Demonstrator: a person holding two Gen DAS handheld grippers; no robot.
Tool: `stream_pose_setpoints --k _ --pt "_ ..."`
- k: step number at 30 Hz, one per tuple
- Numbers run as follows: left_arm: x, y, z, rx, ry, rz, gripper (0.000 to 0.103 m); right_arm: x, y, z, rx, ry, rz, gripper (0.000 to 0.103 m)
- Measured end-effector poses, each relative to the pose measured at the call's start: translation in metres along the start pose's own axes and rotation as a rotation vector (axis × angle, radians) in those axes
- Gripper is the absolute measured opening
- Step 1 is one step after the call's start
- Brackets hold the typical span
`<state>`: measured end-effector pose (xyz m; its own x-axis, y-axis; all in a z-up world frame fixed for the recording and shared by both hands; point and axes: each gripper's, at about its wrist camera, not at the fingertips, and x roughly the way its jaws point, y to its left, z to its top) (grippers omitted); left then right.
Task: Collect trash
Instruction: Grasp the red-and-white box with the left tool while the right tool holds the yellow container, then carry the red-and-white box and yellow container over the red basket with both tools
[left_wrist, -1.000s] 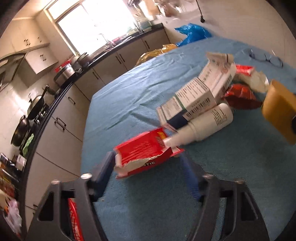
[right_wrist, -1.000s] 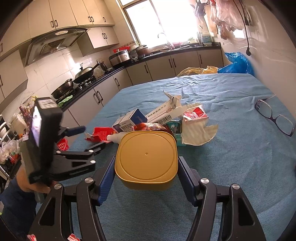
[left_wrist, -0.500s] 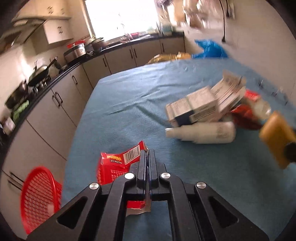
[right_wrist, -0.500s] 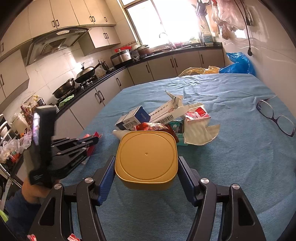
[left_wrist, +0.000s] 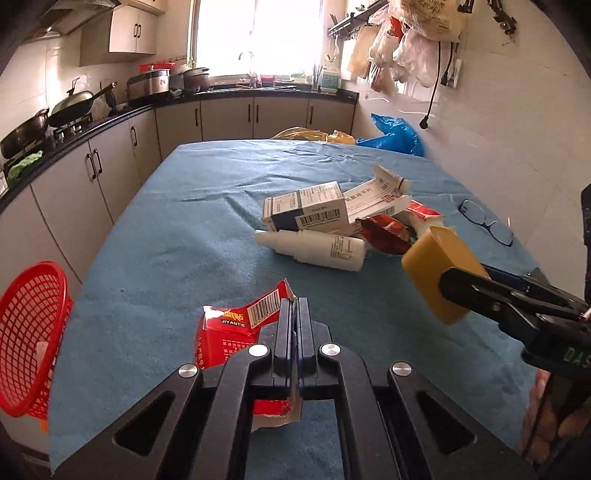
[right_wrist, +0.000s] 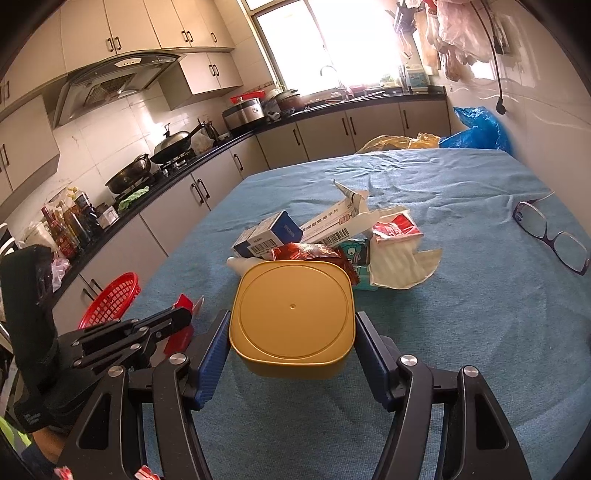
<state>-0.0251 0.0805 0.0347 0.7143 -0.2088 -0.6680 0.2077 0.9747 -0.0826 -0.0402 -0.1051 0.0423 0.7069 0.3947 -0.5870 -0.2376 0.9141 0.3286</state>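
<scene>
- left gripper (left_wrist: 294, 314) pinches torn red carton (left_wrist: 236, 332), "jiyantie" legible only in left view
- right gripper (right_wrist: 291, 332) clamps yellow tub (right_wrist: 291, 314); range hood (right_wrist: 110, 88) visible only from right

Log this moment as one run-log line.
left gripper: shut on torn red cardboard box | right gripper: shut on square yellow plastic tub | red mesh basket: beside table

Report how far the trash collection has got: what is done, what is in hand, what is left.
Done: little that shows; the red basket hangs at the table edge, its contents unclear. In hand: the left tool is shut on the torn red carton; the right tool grips the yellow tub. Left: the pile on the blue cloth, namely the white bottle, medicine boxes and red wrappers.
</scene>
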Motion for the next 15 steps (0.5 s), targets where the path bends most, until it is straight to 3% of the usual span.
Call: stream_pose_setpoints --k 15 --pt "-0.012 -0.002 -0.001 -0.02 -0.021 0.002 0.001 -0.002 0.001 0.0 -0.001 -0.01 -0.005 0.07"
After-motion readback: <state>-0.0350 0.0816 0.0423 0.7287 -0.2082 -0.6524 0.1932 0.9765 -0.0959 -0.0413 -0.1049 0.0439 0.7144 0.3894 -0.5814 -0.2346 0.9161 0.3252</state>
